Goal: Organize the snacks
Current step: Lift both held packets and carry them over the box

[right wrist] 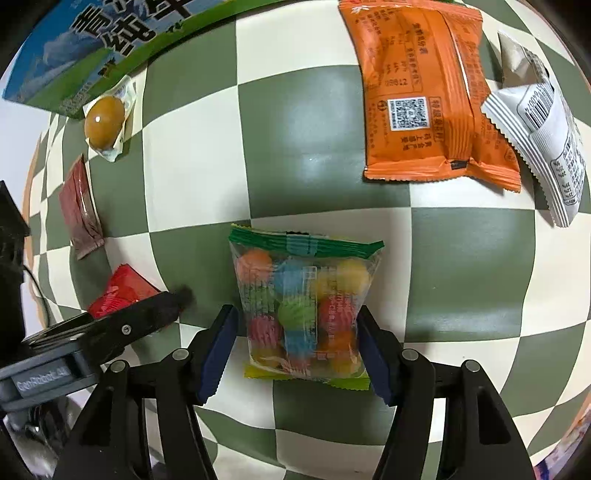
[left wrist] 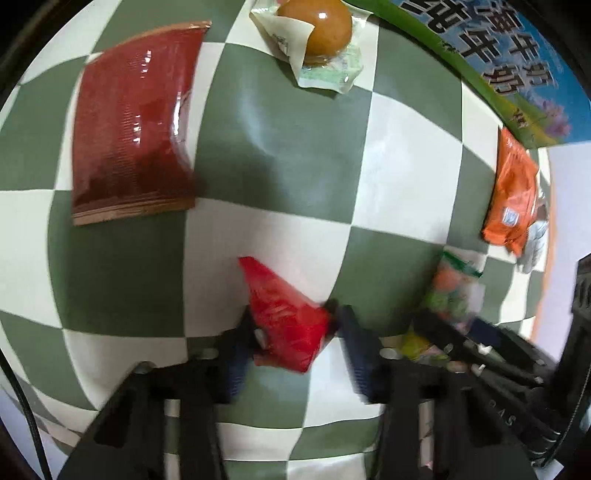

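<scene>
My left gripper has its fingers around a small red packet on the checkered cloth; the view is blurred and the jaws look wide, touching its sides. My right gripper is open, its fingers on either side of a clear bag of coloured candy balls, which also shows in the left wrist view. The red packet and the left gripper's finger show at the left of the right wrist view.
A dark red sachet, a wrapped brown egg, an orange packet, a white striped packet and a blue-green milk carton lie on the green-and-white checkered cloth.
</scene>
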`<state>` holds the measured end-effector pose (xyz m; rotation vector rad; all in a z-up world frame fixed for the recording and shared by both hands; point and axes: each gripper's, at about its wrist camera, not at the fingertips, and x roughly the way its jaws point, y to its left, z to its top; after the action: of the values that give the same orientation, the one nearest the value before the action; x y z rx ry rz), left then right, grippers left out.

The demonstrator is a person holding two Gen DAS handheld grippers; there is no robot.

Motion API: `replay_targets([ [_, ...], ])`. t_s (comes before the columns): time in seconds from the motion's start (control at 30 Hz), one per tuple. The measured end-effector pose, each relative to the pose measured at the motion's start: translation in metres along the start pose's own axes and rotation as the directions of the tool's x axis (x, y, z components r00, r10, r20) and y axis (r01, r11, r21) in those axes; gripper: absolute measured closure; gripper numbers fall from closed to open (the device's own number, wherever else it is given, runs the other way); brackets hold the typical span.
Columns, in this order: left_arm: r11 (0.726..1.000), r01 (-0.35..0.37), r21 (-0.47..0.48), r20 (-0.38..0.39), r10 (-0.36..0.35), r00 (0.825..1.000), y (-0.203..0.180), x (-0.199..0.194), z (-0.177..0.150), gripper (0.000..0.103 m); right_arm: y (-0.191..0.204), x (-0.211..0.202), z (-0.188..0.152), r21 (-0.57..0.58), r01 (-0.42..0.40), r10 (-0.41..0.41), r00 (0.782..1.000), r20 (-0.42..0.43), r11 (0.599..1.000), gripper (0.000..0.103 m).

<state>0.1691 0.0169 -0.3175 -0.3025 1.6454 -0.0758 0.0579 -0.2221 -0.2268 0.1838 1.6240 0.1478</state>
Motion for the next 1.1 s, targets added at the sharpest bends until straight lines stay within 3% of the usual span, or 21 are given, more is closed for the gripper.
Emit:
replay_targets([
  [0.17,1.0,-0.023,0.004,0.022,0.023,1.0,-0.001,-0.005,-0.018,0.067,0.022,0.004,-0.026,-0.032,0.02,-0.019,0.999,0.038,0.999,0.049],
  [0.33,1.0,-0.015,0.013,0.059,0.014,0.998,-0.002,-0.037,-0.022,0.067,0.025,-0.021,-0.035,-0.028,-0.036,0.037,0.998,0.058,0.999,0.049],
  [0.57,0.993,0.1,0.062,0.178,-0.11,0.978,-0.037,-0.122,-0.009,0.067,0.034,-0.093,-0.034,-0.056,-0.186,0.192,0.972,0.134,0.981,0.049],
  [0.73,0.975,0.161,0.152,0.251,-0.195,0.948,-0.066,-0.194,0.038,0.067,0.038,-0.177,0.013,-0.112,-0.246,0.267,0.933,0.243,0.963,0.049],
  [0.83,0.973,0.132,0.191,0.279,-0.182,0.943,-0.074,-0.223,0.077,0.067,0.041,-0.221,0.042,-0.144,-0.26,0.293,0.905,0.308,0.955,0.049],
  [0.93,0.974,0.089,0.21,0.292,-0.149,0.945,-0.073,-0.245,0.124,0.067,0.043,-0.252,0.082,-0.17,-0.206,0.256,0.897,0.361,0.964,0.049],
  [1.1,0.979,0.051,0.197,0.251,-0.101,0.963,-0.079,-0.237,0.185,0.067,0.042,-0.255,0.146,-0.159,-0.139,0.187,0.918,0.349,0.978,0.049],
])
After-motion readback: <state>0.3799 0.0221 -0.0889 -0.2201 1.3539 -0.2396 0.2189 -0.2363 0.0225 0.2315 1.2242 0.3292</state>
